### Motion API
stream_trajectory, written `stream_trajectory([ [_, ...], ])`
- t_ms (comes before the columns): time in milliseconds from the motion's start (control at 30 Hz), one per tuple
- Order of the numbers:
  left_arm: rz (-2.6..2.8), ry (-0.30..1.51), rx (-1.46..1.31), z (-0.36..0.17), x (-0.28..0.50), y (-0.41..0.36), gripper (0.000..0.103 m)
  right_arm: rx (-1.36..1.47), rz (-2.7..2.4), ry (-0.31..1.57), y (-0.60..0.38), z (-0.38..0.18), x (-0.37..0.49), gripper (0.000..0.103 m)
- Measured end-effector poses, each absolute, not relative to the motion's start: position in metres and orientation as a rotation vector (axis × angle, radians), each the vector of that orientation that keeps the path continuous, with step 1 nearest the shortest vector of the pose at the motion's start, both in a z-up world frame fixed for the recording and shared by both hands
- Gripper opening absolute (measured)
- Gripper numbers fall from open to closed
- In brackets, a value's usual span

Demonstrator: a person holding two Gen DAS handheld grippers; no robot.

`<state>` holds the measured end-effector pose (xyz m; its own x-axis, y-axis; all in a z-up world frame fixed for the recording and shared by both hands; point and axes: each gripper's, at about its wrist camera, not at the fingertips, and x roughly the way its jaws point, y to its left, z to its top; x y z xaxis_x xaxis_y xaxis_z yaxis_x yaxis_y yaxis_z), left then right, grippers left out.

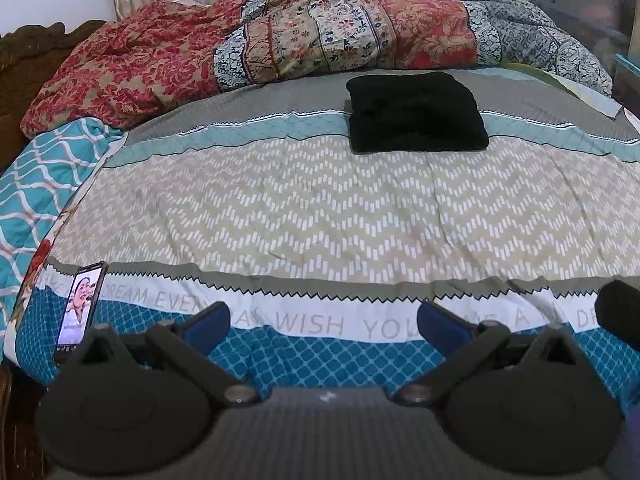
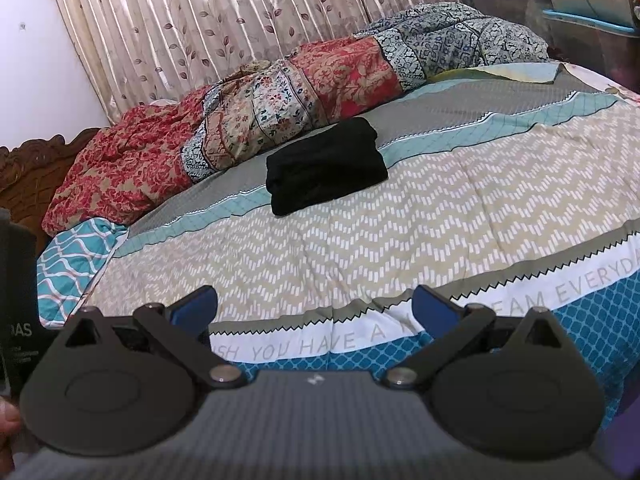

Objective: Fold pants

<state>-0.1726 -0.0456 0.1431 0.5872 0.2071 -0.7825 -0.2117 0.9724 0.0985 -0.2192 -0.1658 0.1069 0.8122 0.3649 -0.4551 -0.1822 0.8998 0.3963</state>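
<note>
Bed (image 1: pixel 320 208) under patterned bedspread, curtains behind. Phone (image 1: pixel 80 308) at near left edge; black pants (image 1: pixel 416 114) folded compact toward the far edge. Left gripper (image 1: pixel 324 320) and right gripper (image 2: pixel 314 308) spread, empty, well apart from them. Folding appears complete; next move likely none beyond tidying.

A home bedroom: a quilted bed (image 1: pixel 320 208), heaped blankets (image 1: pixel 248 44), leaf-print curtains (image 2: pixel 200 20).
</note>
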Motion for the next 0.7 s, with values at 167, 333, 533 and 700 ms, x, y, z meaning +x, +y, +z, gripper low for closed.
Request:
stream_trajectory([
  [167, 0.244, 0.913, -0.009, 0.1435, -0.1732, -0.0454, 0.103, 0.345, 0.302, 0.552, -0.1659, 0.1066, -0.2181, 0.103],
  [333, 0.246, 0.915, -0.008, 0.1424, -0.1734, -0.0455, 0.103, 0.344, 0.302, 0.557, -0.1658, 0.1053, -0.2181, 0.103],
  [533, 0.248, 0.918, -0.003, 0.1412, -0.174, -0.0466, 0.103, 0.351, 0.299, 0.567, -0.1657, 0.1037, -0.2174, 0.103],
  [700, 0.242, 0.933, -0.012, 0.1386, -0.1732, -0.0456, 0.103, 0.35, 0.297, 0.571, -0.1652, 0.1022, -0.2175, 0.103],
])
